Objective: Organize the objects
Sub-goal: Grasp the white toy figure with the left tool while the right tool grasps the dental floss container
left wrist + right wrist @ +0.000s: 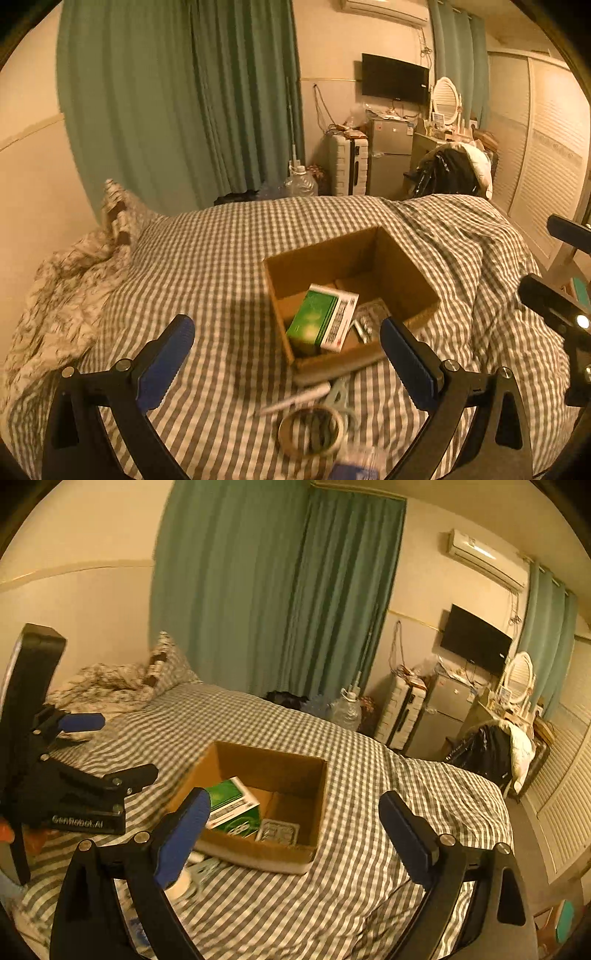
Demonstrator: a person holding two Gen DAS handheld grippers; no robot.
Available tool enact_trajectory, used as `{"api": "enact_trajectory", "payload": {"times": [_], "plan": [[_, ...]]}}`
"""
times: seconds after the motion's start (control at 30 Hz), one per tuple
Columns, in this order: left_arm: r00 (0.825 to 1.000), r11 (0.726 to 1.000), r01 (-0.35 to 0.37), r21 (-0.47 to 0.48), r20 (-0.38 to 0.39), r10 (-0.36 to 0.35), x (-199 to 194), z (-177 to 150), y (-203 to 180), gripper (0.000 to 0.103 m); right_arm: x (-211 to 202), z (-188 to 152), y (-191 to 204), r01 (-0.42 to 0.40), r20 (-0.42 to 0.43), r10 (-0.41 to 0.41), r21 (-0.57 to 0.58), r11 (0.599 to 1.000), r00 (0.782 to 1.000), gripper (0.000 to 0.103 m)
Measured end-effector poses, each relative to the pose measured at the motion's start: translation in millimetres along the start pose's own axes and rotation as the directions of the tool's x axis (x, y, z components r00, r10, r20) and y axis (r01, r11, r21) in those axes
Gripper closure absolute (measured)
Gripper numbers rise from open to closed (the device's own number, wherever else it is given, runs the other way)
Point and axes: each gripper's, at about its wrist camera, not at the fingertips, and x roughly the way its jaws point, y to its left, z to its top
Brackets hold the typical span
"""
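The checked bedcover (229, 258) served as the work surface, soft and rumpled toward 9 o'clock where a patterned quilt (70, 295) lay bunched. On it stood the open cardboard box (402, 266), flaps out of sight, placed centrally so that either tool could drop things in from above. Inside, a green and white carton (321, 317) leaned against the wall at 8 o'clock, propped rather than flat, probably because it had been let fall in; beside it at 4 o'clock lay a blister pack (277, 830), flat on the box floor.

Loose items waited outside the box, at 6 o'clock of it in the left wrist view: a pair of scissors (338, 397), a white marker (295, 400) just beside them, and a roll of tape (311, 432) nearest the camera. A blurred bottle top at the bottom edge could not be made out clearly.

The left gripper (288, 365) hung over these items with its blue pads spread wide and nothing between them, seemingly lined up for the tape or marker. The right gripper (293, 834) was likewise fully spread and empty, hovering near the box's front wall
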Motion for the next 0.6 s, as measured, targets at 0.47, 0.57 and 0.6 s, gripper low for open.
{"api": "enact_trajectory", "payload": {"times": [0.47,0.57,0.6], "plan": [[0.983,0.987,-0.146,-0.072,-0.119,0.137,-4.6,-139.9,40.3,0.0,3.9,-96.7,67.6,-0.201,-0.109,0.199,-0.008,0.98,0.974,0.007],[0.976,0.987,-0.141,-0.079,-0.177,0.125,10.2,-164.6,41.6,0.0,24.6,-124.3,83.4,-0.266,-0.166,0.261,-0.004,0.964,0.951,0.007],[0.974,0.987,-0.139,-0.078,-0.191,0.122,14.3,-169.7,40.9,0.0,29.4,-130.5,88.9,-0.279,-0.182,0.271,-0.018,0.96,0.945,0.007]]}}
